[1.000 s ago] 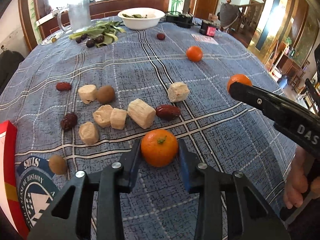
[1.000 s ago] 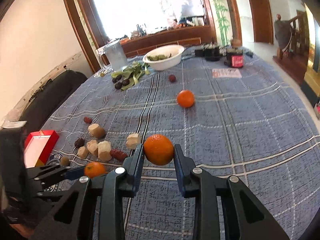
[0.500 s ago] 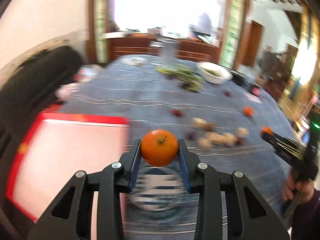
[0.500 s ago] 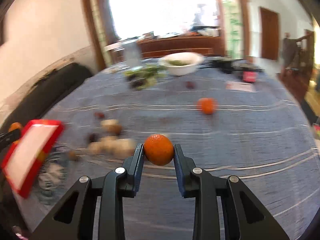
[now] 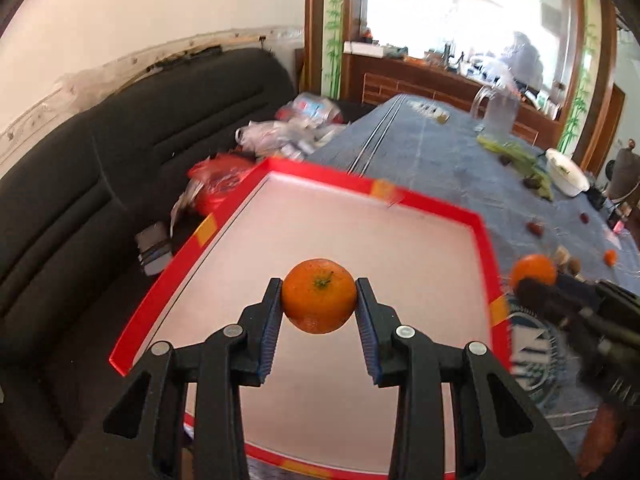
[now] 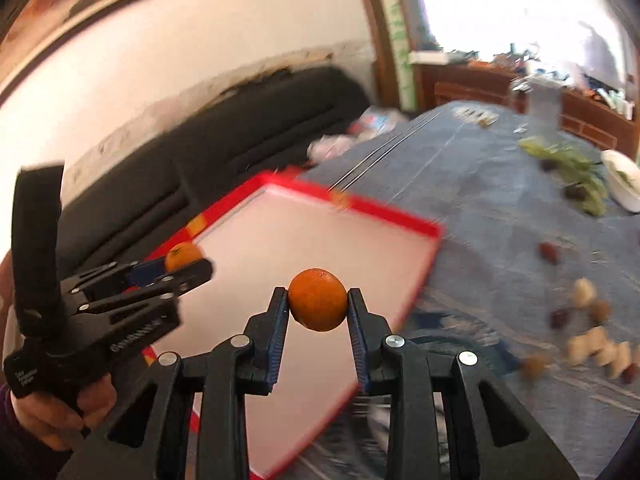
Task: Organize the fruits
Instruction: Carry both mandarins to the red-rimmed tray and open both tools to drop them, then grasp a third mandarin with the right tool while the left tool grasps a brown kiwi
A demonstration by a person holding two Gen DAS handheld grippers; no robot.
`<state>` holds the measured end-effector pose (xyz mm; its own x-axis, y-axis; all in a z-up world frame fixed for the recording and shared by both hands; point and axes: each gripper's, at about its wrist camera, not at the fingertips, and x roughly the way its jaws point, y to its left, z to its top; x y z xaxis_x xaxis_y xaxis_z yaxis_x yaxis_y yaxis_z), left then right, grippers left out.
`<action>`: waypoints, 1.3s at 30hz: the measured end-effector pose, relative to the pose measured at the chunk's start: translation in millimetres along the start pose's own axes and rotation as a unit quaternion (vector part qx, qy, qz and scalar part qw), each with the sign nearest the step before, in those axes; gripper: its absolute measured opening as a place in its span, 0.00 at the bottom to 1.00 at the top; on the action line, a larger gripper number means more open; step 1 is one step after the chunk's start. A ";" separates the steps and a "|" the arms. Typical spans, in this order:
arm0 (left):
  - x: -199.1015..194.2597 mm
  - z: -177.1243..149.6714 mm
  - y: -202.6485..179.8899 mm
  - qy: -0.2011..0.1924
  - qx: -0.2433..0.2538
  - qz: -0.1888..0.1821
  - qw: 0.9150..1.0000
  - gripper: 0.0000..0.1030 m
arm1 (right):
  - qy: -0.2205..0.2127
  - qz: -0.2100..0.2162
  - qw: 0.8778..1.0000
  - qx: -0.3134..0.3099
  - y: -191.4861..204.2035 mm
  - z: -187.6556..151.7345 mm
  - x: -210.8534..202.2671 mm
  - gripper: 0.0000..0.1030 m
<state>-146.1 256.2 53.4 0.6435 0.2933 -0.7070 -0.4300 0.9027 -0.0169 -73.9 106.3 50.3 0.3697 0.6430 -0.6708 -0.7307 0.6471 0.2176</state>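
Note:
A tangerine (image 5: 319, 300) with a green stem hangs over the red-rimmed tray (image 5: 360, 182), and my left gripper (image 5: 319, 282) is shut on it. A second tangerine (image 6: 318, 304) is pinched in my right gripper (image 6: 317, 291), which is shut on it above the tray's (image 6: 384, 208) near right part. The right wrist view shows the left gripper (image 6: 196, 266) at the left, held by a hand, with its tangerine (image 6: 183, 255) over the tray's left side. In the left wrist view the right gripper (image 5: 526, 286) comes in blurred from the right with its fruit (image 5: 534, 270). The tray's pale floor is bare.
The tray lies at the corner of a blue checked tablecloth (image 5: 440, 152). Dark dates (image 6: 550, 251), pale chunks (image 6: 596, 344) and a third tangerine (image 5: 610, 257) lie to its right. Farther back are a white bowl (image 5: 568, 176), greens and a glass jug (image 5: 498, 110). A black sofa (image 5: 80, 184) with plastic bags stands left.
Both grippers have swung left from the fruit-strewn middle of the table to above the red tray, each still carrying its tangerine. The tray now fills both views.

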 end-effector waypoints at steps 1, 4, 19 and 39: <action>3.3 -1.8 5.2 0.005 -0.002 0.002 1.000 0.37 | 0.007 0.001 1.000 0.000 3.3 -3.6 4.9 0.28; 9.4 -4.7 11.3 0.012 -0.003 0.013 1.000 0.37 | 0.030 -0.011 0.999 -0.008 8.2 -11.9 19.9 0.28; 2.5 -0.6 -9.5 0.016 0.022 0.035 0.999 0.60 | -0.006 -0.041 0.999 0.023 -44.4 6.6 -41.3 0.42; -2.6 18.4 -227.8 0.035 0.225 -0.090 0.970 0.70 | -0.036 -0.268 0.923 0.274 -362.9 -21.8 -166.2 0.47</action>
<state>-38.2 55.6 72.1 0.6312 0.1111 -0.7676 0.0145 0.9878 0.1548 117.3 -244.3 67.4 0.6457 0.1838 -0.7411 -0.0394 0.9773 0.2081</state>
